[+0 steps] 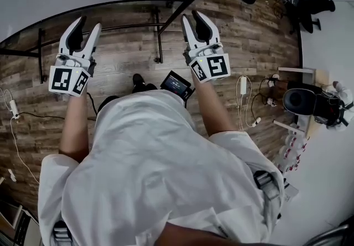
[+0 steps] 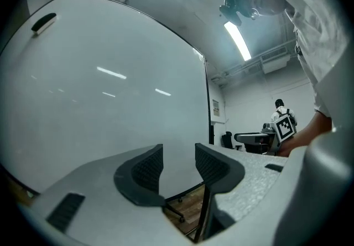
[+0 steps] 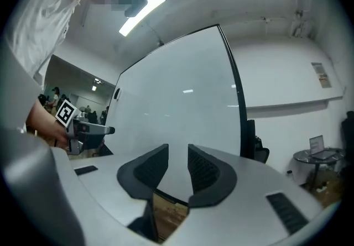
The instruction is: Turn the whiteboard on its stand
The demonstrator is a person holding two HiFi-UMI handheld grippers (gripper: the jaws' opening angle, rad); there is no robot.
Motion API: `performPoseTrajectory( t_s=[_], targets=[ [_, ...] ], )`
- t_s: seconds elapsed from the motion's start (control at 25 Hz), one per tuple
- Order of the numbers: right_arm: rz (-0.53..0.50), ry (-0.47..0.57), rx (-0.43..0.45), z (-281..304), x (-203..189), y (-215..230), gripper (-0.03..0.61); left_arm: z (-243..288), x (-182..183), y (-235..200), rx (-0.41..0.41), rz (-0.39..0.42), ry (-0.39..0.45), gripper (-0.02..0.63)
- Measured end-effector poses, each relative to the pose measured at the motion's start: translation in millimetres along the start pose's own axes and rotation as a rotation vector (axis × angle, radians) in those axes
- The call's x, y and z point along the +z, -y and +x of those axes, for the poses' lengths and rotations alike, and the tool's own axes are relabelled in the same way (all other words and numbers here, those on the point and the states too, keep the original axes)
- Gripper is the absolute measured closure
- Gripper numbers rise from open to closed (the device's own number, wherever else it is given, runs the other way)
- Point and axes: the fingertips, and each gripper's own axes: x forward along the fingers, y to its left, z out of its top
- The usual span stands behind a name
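The whiteboard (image 2: 110,84) is a large white panel in a thin black frame, and it fills the space straight ahead in both gripper views (image 3: 182,106). In the head view its black edge (image 1: 110,4) curves above both grippers, with stand legs (image 1: 159,40) on the wood floor. My left gripper (image 1: 88,22) is open and empty, level, short of the board's face. My right gripper (image 1: 192,15) has a narrow gap between its pads and holds nothing. It points near the board's right frame edge (image 3: 239,101). Neither gripper touches the board.
A dark tablet-like device (image 1: 177,82) lies on the floor by my feet. White cables and a power strip (image 1: 243,87) trail at the right, next to black camera gear (image 1: 310,104). A small table with a laptop (image 3: 318,151) stands beyond the board's right side.
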Motion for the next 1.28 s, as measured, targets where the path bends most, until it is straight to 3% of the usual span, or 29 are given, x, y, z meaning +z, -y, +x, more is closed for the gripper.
performPoseTrajectory(
  t_s=[0.16, 0.36, 0.76, 0.92, 1.16, 1.28],
  targets=[
    [0.038, -0.051, -0.054, -10.2, -3.3, -53.5, 0.510, -47.6, 4.9, -6.7, -0.030, 0.003, -0.010, 0.430],
    [0.045, -0.049, -0.042, -14.4, 2.0, -123.8, 0.577, -119.8, 10.9, -37.7, -0.020, -0.002, -0.001, 0.441],
    [0.053, 0.001, -0.011, -41.2, 9.5, -248.7, 0.581, -247.0, 1.9, -74.0, -0.004, -0.022, -0.006, 0.601],
    [0.085, 0.012, -0.040, -56.5, 7.8, -271.1, 0.581, -278.6, -6.4, -82.3, 0.033, -0.022, -0.024, 0.601],
    [0.052, 0.007, -0.045, -69.5, 14.0, -276.9, 0.581, -290.3, -10.6, -82.9, 0.072, -0.027, -0.024, 0.601],
    [-0.027, -0.015, -0.070, -79.3, 9.1, -272.6, 0.581, -286.0, -15.9, -66.4, 0.056, -0.029, -0.035, 0.601]
  ],
)
